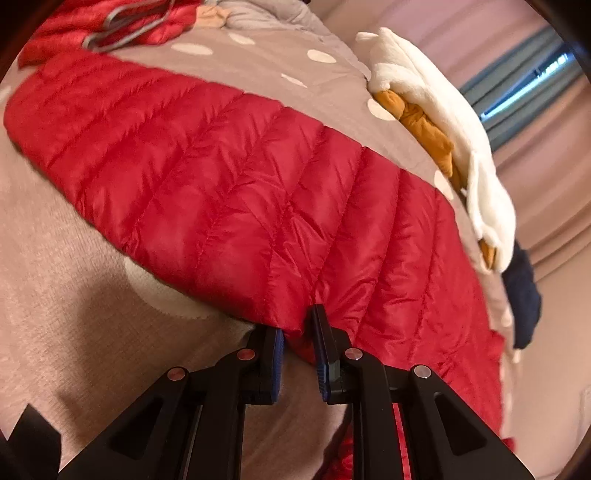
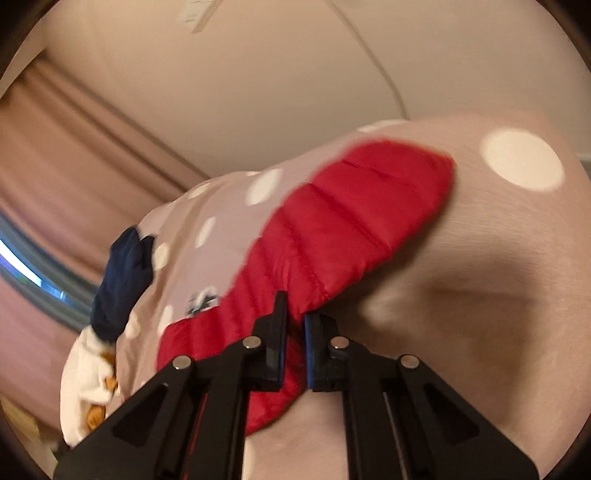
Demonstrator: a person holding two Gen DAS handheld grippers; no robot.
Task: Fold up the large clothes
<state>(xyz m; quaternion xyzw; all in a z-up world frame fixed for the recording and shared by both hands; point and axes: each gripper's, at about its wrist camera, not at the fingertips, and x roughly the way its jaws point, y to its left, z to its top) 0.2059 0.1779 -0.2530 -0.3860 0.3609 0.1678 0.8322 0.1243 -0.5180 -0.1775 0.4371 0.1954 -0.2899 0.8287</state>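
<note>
A: On the bed (image 1: 55, 258), over the dotted cover, we have the red jacket (image 1: 221, 177) spread flat, and both grippers are at its near edge.

B: Right. Our left gripper (image 1: 300, 345) is clamped on the hem where a quilting seam meets the edge; red fabric sits pinched between the pads. Our right gripper (image 2: 295, 332) is nearly together on a stitched edge of the jacket (image 2: 351, 221), with only a thin fold of cloth between the pads.

A: How do we expect it to handle?

B: Light and puffy, we'd judge. The shell looks shiny and slick, so a shallow pinch could slide out. The filling is soft, so it will sag between our two holds and won't keep a crease by itself.

A: So hemmed edges are where we should hold?

B: Yes. The stitched hem is firmer than the padded panels and gives the pads something to bite on. Holding at two points apart along one edge should let us carry that edge over evenly.

A: Anything nearby to mind?

B: The white plush (image 1: 443, 122) lies just beyond the far edge, with a navy cloth (image 1: 522, 295) further along. More red fabric and a hanger (image 1: 122, 27) lie at the far end. We'd keep the fold short of those.
</note>
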